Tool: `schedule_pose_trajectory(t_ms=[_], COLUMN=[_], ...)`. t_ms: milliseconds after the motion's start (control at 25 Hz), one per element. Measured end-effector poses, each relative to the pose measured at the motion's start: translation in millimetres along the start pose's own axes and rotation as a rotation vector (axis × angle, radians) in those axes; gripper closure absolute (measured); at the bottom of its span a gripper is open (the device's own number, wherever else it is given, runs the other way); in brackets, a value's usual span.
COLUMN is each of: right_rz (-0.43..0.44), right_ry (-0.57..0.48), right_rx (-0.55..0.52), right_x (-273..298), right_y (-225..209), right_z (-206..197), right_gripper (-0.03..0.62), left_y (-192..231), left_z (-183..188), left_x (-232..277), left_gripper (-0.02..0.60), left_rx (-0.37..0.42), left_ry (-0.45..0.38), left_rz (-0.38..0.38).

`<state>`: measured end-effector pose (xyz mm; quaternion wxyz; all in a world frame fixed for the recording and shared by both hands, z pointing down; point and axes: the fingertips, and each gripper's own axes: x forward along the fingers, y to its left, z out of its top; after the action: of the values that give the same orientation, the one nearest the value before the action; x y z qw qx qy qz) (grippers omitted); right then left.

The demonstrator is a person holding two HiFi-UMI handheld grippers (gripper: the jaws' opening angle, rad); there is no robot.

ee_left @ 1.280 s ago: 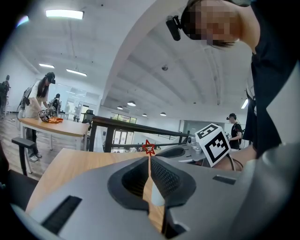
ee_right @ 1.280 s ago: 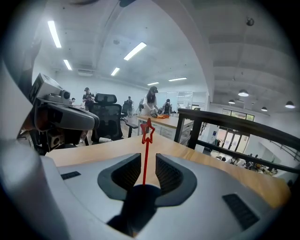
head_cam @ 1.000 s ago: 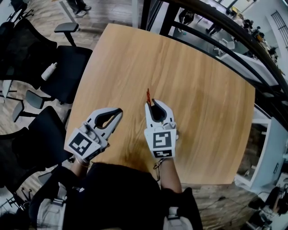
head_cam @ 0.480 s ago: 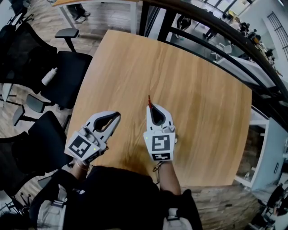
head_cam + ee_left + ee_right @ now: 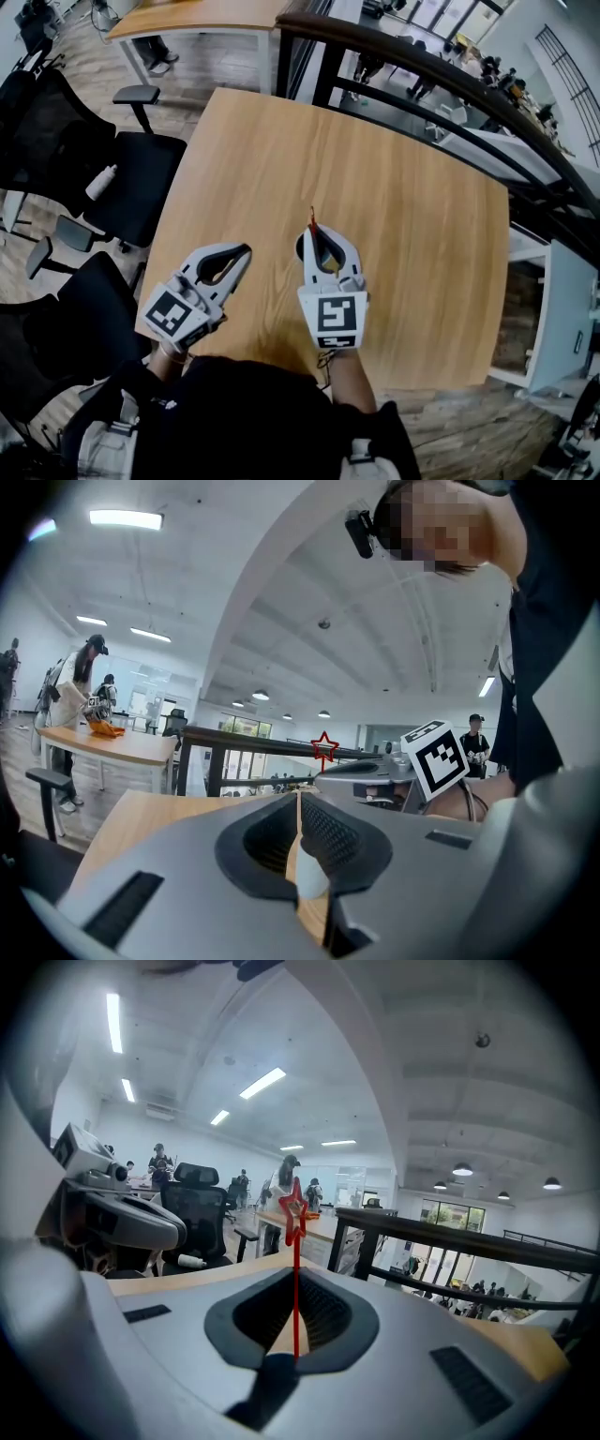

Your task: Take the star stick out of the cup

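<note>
My right gripper hangs over the wooden table near its front edge, shut on the thin red star stick. In the right gripper view the stick rises straight up out of the closed jaws of the right gripper, with the red star outline at its top. A dark rounded edge shows just left of this gripper, mostly hidden beneath it; I cannot tell whether it is the cup. To the left, my left gripper is shut with nothing in it. From the left gripper view the star shows above the right gripper.
Black office chairs stand along the table's left side, one with a white bottle on its seat. A dark railing runs behind the table's far edge. Another table stands at the back left, with people beyond.
Both grippers have shifted slightly toward the table's near edge in the view. The right gripper still holds the star stick upright; the left stays shut beside it.
</note>
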<state>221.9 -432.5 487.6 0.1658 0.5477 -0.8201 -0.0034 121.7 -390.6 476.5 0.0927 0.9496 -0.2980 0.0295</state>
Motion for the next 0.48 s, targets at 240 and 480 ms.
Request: schedule_pose_trajectory(t_ms=[240, 480], right_rz=[-0.034, -0.063], right_ry=[-0.099, -0.182], right_rx=[0.02, 0.023], right_x=[-36, -68], right_y=[-6, -7], right_z=[35, 62], right_gripper=[0.568, 0.569], left_y=[-18, -25], left_z=[16, 27], left_x=[-10, -22], left_gripper=[0.558, 0.558], left_rx=[0.026, 0.048], left_ry=[-0.017, -0.04], left_rz=[0.004, 0.032])
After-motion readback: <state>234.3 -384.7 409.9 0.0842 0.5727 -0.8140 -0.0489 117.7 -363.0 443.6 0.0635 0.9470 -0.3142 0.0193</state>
